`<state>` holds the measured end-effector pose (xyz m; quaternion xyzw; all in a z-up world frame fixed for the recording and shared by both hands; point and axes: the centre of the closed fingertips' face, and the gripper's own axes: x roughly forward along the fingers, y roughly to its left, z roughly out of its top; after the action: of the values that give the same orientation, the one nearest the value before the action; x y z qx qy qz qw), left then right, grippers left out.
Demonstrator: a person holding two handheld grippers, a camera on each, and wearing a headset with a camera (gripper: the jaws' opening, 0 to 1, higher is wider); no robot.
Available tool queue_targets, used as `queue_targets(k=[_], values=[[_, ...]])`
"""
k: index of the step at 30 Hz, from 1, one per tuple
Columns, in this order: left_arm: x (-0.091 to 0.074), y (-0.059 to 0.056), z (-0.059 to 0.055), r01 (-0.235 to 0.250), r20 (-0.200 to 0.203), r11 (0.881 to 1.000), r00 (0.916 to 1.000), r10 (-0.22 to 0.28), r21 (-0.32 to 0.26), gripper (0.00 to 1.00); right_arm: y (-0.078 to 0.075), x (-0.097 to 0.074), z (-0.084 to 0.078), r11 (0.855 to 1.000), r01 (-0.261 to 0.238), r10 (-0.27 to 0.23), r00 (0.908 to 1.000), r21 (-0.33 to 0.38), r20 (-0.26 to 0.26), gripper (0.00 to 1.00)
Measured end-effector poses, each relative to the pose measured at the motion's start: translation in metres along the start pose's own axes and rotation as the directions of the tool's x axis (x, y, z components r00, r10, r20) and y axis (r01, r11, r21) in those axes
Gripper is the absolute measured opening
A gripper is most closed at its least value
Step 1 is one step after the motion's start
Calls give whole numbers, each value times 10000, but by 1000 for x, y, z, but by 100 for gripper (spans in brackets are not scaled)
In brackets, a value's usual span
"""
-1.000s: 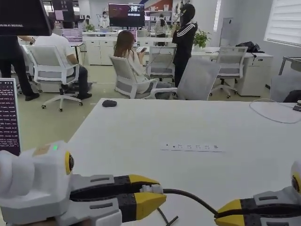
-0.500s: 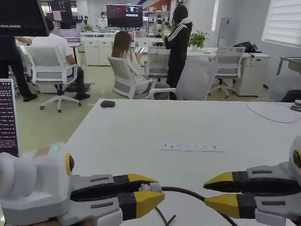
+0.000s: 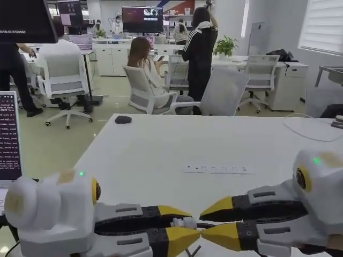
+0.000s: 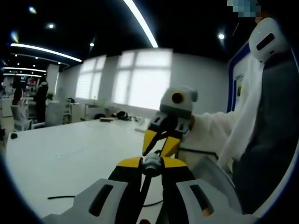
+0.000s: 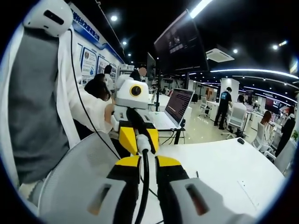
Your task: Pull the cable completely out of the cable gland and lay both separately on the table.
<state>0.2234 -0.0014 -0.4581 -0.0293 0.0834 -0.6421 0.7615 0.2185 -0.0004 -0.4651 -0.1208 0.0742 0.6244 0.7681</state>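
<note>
Cable gland (image 4: 150, 161) sits clamped in the left gripper (image 3: 195, 225); the right gripper (image 3: 202, 225) came closer, around the cable (image 5: 144, 186); whether it grips, I cannot tell.

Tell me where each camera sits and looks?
Head view: on the person's head, facing down across the table; left gripper and right gripper at the bottom.
Left gripper view: on the left gripper, facing the right gripper and the person's sleeve.
Right gripper view: on the right gripper, facing the left gripper.
Both gripper views share the cable gland.
</note>
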Motion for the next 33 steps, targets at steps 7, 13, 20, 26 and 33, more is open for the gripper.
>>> queue_targets(k=[7, 13, 20, 26, 33], values=[[-1, 1, -2, -24, -95, 10000, 10000, 24, -28, 16, 4, 1, -4, 9994, -329, 329, 9994, 56, 60, 3], [0, 2, -7, -8, -191, 10000, 9998, 7, -78, 16, 4, 1, -10, 9992, -400, 399, 9992, -38, -76, 2], [-2, 5, -14, -134, -378, 9998, 9992, 128, -144, 16, 2, -6, -25, 9995, -245, 249, 9994, 198, -223, 2], [-5, 8, -20, -251, -522, 9995, 9983, 239, -217, 16, -1, -14, -45, 9989, -20, 45, 9985, 464, -538, 2], [-8, 10, -25, -328, -680, 9992, 9972, 312, -222, 16, -4, -24, -73, 9966, 286, -196, 9932, 775, -1149, 2]])
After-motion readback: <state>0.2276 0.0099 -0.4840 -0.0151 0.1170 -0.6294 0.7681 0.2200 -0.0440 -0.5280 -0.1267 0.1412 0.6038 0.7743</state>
